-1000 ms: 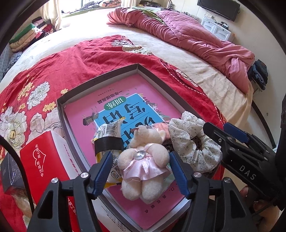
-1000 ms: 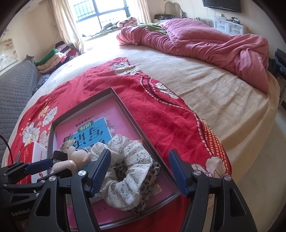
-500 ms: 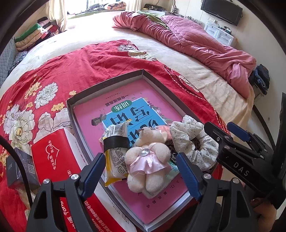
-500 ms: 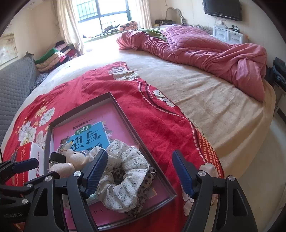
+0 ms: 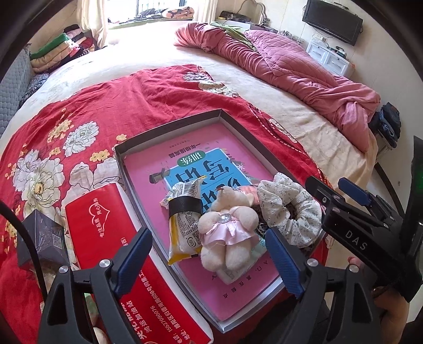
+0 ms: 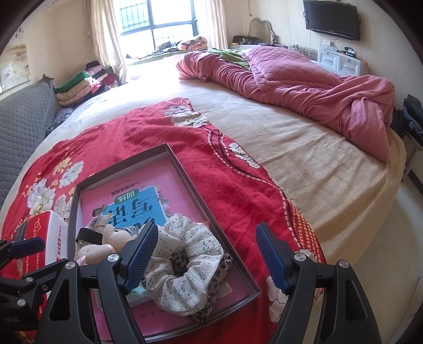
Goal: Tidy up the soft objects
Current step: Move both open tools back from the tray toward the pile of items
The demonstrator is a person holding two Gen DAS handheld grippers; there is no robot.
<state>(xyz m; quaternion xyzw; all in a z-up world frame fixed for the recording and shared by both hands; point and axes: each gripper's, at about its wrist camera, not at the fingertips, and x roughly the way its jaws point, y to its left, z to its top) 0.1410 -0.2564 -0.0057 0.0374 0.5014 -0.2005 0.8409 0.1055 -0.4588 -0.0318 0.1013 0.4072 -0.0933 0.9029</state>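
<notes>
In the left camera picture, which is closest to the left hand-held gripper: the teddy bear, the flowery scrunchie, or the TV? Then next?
From the left hand-held gripper, whose jaws are opening:
1. Teddy bear, between the jaws, untouched.
2. Flowery scrunchie, just beyond, to the right.
3. TV, far wall, top right.

Bed [image 6: 304, 164]: red floral blanket [image 5: 111, 105], rumpled pink quilt [image 6: 304, 79], shallow grey box [image 5: 169, 124] on blanket.

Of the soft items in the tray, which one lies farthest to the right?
The scrunchie, white with small flowers. It lies against the tray's right wall; the teddy and the snack packet lie further left.
</notes>
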